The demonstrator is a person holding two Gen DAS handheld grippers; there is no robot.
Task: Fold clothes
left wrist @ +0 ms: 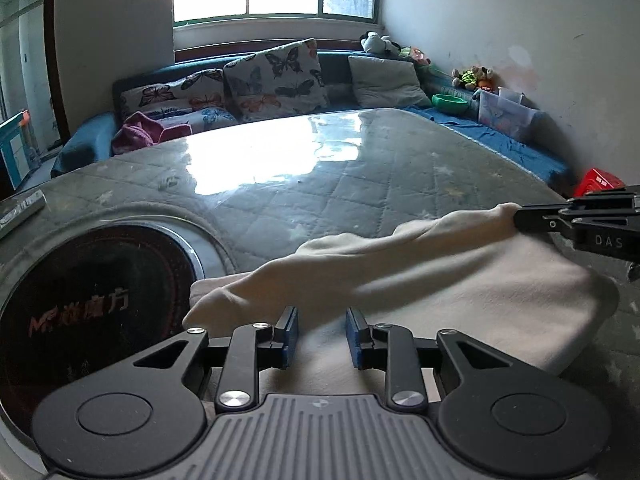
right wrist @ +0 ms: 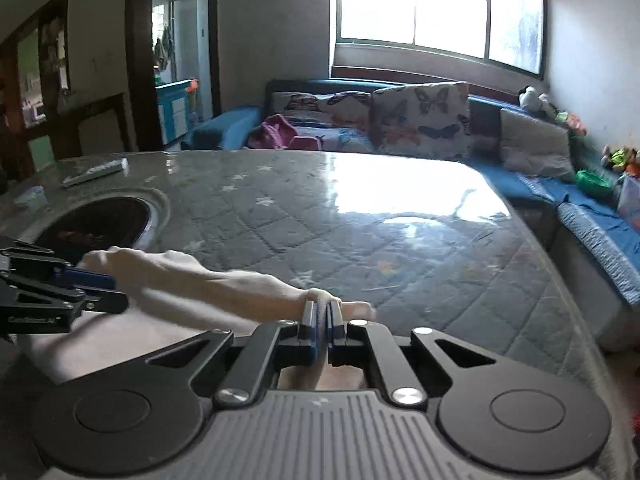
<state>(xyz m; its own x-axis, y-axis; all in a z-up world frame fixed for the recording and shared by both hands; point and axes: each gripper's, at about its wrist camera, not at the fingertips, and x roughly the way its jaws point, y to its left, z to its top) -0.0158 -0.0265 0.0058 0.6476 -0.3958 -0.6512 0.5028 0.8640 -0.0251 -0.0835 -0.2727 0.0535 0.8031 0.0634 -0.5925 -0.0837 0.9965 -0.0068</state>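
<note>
A cream cloth [left wrist: 420,280] lies on the grey quilted table cover [left wrist: 320,192], with its far edge lifted into a long roll. My left gripper [left wrist: 322,336] is open just above the cloth's near part, its jaws apart with nothing between them. It also shows at the left of the right wrist view [right wrist: 100,288], beside the cloth's left end. My right gripper [right wrist: 321,320] is shut on the cloth's [right wrist: 208,284] edge and holds it raised. It shows at the right of the left wrist view [left wrist: 520,220], pinching the roll's right end.
A round black cooktop [left wrist: 92,312] is set in the table at my left. A flat silver box [right wrist: 96,170] lies at the table's far left. A blue sofa [left wrist: 500,136] with butterfly cushions [left wrist: 276,80], toys and a clear bin [left wrist: 508,114] runs behind and right of the table.
</note>
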